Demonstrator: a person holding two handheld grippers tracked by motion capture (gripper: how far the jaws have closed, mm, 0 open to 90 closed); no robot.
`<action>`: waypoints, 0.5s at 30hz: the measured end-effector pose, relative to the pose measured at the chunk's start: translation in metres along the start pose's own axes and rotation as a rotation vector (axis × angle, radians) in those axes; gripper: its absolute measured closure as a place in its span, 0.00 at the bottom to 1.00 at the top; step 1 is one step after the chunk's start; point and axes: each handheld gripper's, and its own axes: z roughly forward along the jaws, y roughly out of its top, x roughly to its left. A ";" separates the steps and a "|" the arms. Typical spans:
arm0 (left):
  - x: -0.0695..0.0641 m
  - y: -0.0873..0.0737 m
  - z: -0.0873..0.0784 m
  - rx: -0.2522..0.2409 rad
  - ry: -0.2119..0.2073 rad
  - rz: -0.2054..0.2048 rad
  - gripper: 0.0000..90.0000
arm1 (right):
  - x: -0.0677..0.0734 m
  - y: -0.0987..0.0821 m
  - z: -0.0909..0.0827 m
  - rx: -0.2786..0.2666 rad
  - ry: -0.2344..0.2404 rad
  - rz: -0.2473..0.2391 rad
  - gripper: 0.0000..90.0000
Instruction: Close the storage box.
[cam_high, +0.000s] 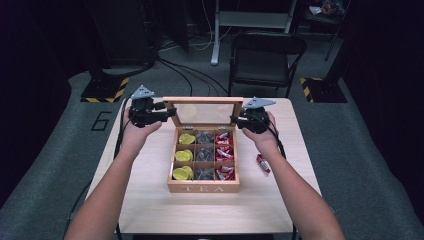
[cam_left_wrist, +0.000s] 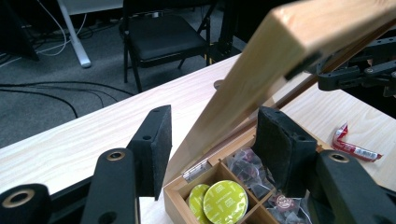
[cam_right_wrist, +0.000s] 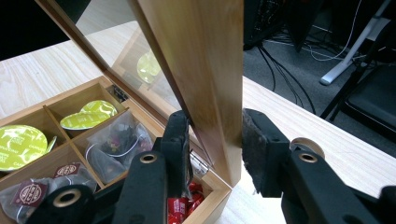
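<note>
The wooden lid (cam_high: 204, 113) with its glass pane is stood up at mid-frame, straddled loosely by the left gripper (cam_high: 167, 113) and grasped by the right gripper (cam_high: 235, 119).

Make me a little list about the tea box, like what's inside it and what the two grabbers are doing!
box: wooden tea box on the table, marked TEA on its front
lid: glass-paned lid, raised
left column: yellow-green round pods
middle column: dark tea bags
right column: red packets
outside the box: one red packet on the table to its right
left gripper: jaws either side of the lid's edge, a gap showing
right gripper: jaws close around the lid's other edge; contact unclear
</note>
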 end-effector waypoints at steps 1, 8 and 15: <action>-0.001 0.000 -0.001 0.000 0.000 0.004 0.52 | 0.000 -0.001 -0.001 0.002 0.003 -0.008 0.69; -0.008 0.001 -0.004 -0.001 -0.011 0.029 0.52 | 0.004 -0.004 -0.003 -0.002 0.001 -0.026 0.69; -0.012 -0.005 -0.010 -0.037 -0.029 0.047 0.58 | 0.006 -0.007 -0.005 -0.011 -0.002 -0.028 0.68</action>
